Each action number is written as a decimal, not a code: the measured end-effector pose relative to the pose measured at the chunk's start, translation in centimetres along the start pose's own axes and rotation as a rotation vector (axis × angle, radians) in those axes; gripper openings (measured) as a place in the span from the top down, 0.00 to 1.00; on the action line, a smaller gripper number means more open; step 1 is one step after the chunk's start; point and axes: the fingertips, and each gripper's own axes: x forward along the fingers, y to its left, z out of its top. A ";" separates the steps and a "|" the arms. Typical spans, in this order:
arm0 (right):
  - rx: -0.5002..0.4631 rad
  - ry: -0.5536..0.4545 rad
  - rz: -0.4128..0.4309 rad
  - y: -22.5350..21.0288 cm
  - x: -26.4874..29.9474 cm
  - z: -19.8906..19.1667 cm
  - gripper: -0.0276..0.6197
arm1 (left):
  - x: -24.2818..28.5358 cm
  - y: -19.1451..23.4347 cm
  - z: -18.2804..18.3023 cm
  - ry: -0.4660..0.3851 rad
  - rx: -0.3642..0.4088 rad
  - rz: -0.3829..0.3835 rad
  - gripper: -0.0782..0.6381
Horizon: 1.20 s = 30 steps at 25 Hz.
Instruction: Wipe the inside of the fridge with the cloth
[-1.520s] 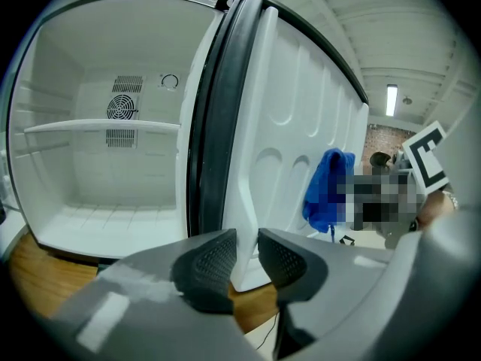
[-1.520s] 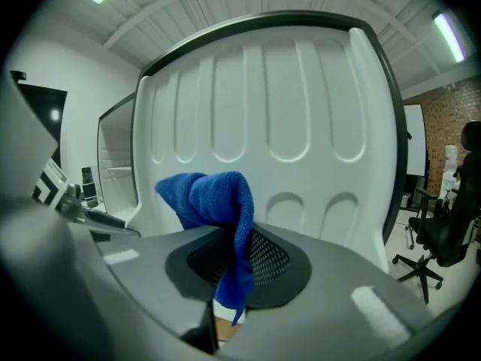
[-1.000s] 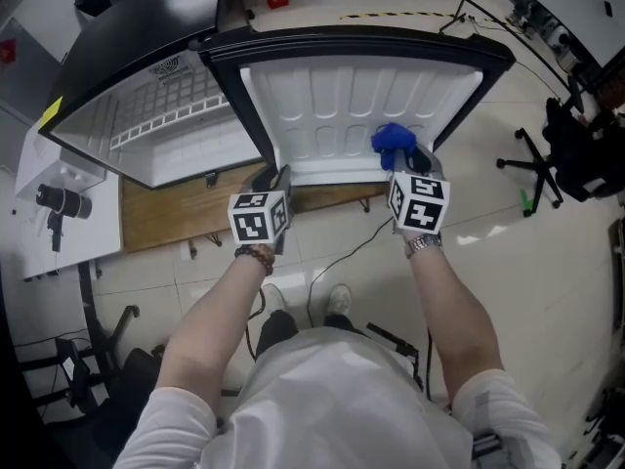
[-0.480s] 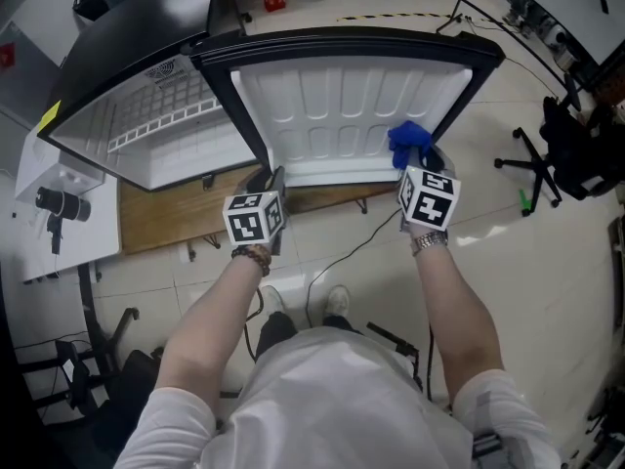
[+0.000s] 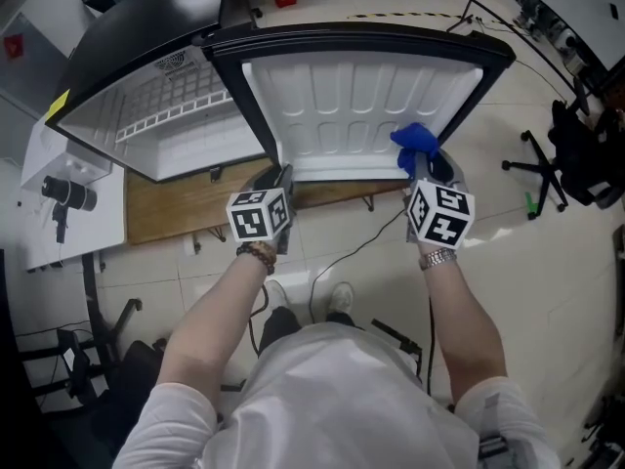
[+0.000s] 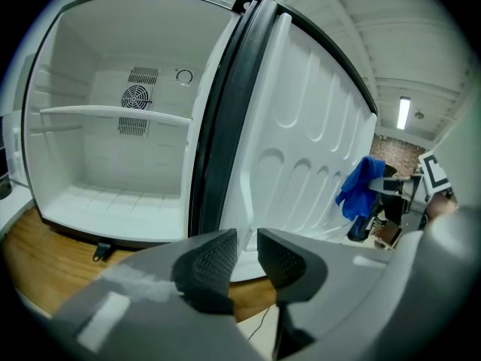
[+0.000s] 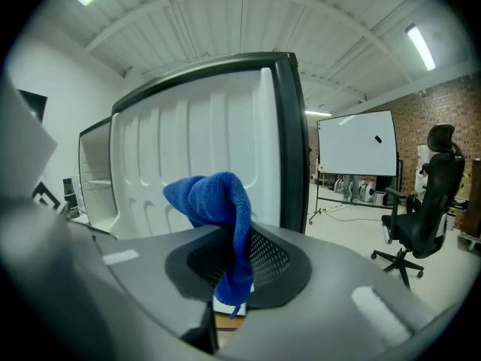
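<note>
Cloth (image 7: 216,201) clamped in right gripper (image 7: 234,268), left gripper view shows fan (image 6: 136,96)

Straight ahead of my left gripper (image 6: 246,258), jaws a little apart with nothing between them, the dark edge of the open door (image 6: 301,149) rises and splits my way in two. Left of it the fridge (image 6: 83,164) gapes wide. One shelf (image 6: 113,114) crosses it high up, and the bay beneath is bare down to its bottom. A wooden board (image 6: 37,250) juts out below the sill. My right gripper (image 7: 239,265), closed on the cloth (image 7: 210,198), sits just beside the door's ribbed inner face near its free edge. Right of that edge lies open floor, with an office chair (image 7: 421,201) well apart.
</note>
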 end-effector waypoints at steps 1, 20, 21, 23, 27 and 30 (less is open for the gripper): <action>0.000 -0.002 0.019 0.7 -0.5 -0.1 0.89 | -0.1 0.0 -0.1 0.001 -0.004 -0.003 0.77; -0.067 0.180 0.355 19.2 0.9 -9.5 0.89 | -0.1 -0.2 2.2 0.002 0.128 -0.049 0.77; -0.070 0.185 0.359 19.7 1.4 -9.8 0.89 | 0.0 -0.2 2.4 0.007 0.136 -0.054 0.77; -0.076 0.195 0.364 20.4 2.6 -10.3 0.89 | 0.2 -0.1 2.5 0.017 0.147 -0.063 0.77; -0.077 0.206 0.363 21.2 4.8 -11.1 0.89 | 0.3 0.0 2.5 0.029 0.168 -0.080 0.76; -0.066 0.210 0.360 21.6 6.1 -11.4 0.89 | 0.4 -0.1 2.6 0.029 0.172 -0.090 0.76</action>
